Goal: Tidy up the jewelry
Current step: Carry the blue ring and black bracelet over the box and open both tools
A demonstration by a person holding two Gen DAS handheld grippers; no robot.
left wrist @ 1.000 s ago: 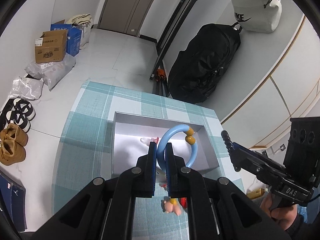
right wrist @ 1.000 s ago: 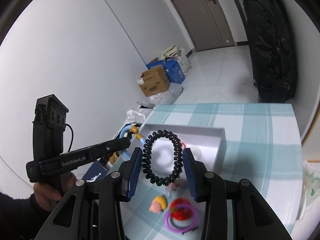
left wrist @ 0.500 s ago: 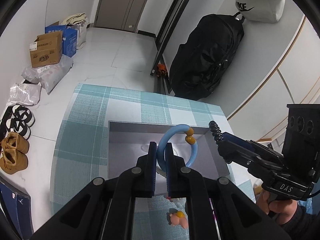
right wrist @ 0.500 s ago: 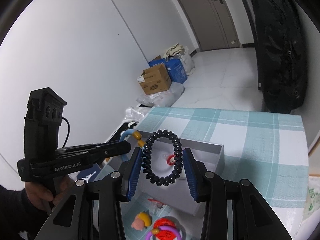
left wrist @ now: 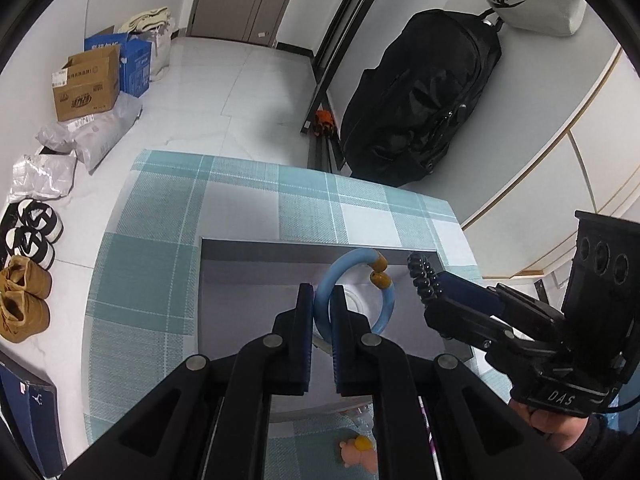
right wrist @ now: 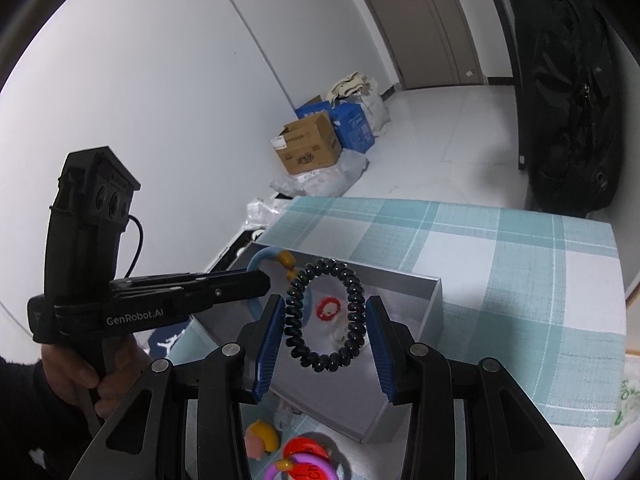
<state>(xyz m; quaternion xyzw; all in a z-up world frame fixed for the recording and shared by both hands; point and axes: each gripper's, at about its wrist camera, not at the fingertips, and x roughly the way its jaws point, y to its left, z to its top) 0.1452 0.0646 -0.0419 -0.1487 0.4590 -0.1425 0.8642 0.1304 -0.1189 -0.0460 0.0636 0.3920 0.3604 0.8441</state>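
Both claws are loaded. Our left gripper [left wrist: 321,308] is clamped nearly shut on the rim of a light-blue plastic bangle with two amber beads [left wrist: 384,308]; our right gripper [right wrist: 326,330] stands part-way wide, its blue pads [right wrist: 269,336] pressing either side of a black coiled spiral hair-tie ring [right wrist: 352,280].

Near edge of the tabletop, below the claws: a small pink-and-yellow figure charm [right wrist: 260,438], a red round tag [right wrist: 304,454] and a purple ring [right wrist: 276,472] lie loose on the teal-and-white checked tablecloth [right wrist: 520,280].

Just beyond them sits the shallow grey open-top box [right wrist: 434,300], toward the middle of the tabletop. Inside we see a small red-and-white ring piece [right wrist: 328,309]. Both held rings hang over the box interior, not touching its floor as far as we can tell.

Judgement: the step in hand is depositing; carry looks done, release not yet. Next move calls for lowering each ring within the walls, then opening the jaws, keeping the two claws apart since they sit close. Loose items remain to collect.
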